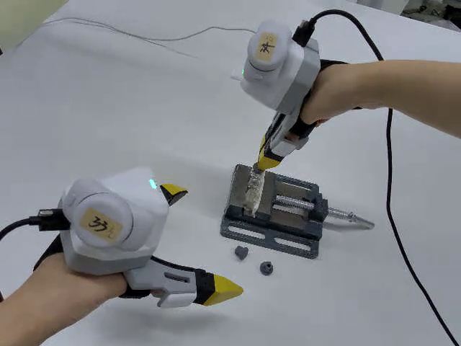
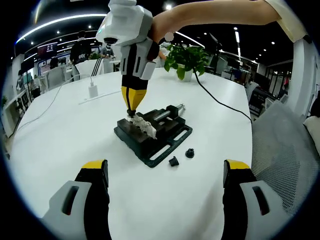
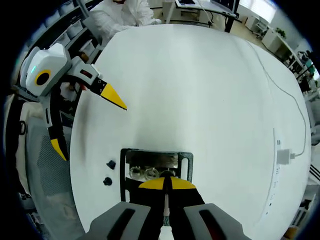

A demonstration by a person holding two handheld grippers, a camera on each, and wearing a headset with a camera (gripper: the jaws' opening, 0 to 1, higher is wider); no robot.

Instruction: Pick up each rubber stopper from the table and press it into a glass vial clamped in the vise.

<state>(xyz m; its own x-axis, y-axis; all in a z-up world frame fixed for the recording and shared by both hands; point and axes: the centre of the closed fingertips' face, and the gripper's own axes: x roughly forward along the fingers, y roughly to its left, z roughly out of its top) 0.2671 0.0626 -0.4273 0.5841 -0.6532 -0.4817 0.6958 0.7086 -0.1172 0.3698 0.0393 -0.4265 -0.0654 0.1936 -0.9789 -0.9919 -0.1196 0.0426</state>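
Note:
A dark metal vise [image 1: 248, 232] stands on the white table and clamps a row of clear glass vials [image 1: 253, 190]. My right gripper [image 1: 264, 163] points down, shut, with its yellow tips on top of the far vial; anything under the tips is hidden. In the right gripper view the shut jaws [image 3: 165, 183] cover the vials [image 3: 142, 173]. Two grey rubber stoppers [image 1: 241, 253] [image 1: 266, 268] lie in front of the vise. My left gripper [image 1: 202, 240] hovers open at the near left, empty. In the left gripper view, its tips [image 2: 165, 167] frame the vise [image 2: 167, 144] and the stoppers [image 2: 173, 161].
The vise's screw handle [image 1: 349, 218] sticks out to the right. A black cable [image 1: 392, 209] runs from the right gripper down the table's right side, and a thin white cable [image 1: 144, 34] lies at the far side. A potted plant [image 2: 186, 60] stands at the table's far edge.

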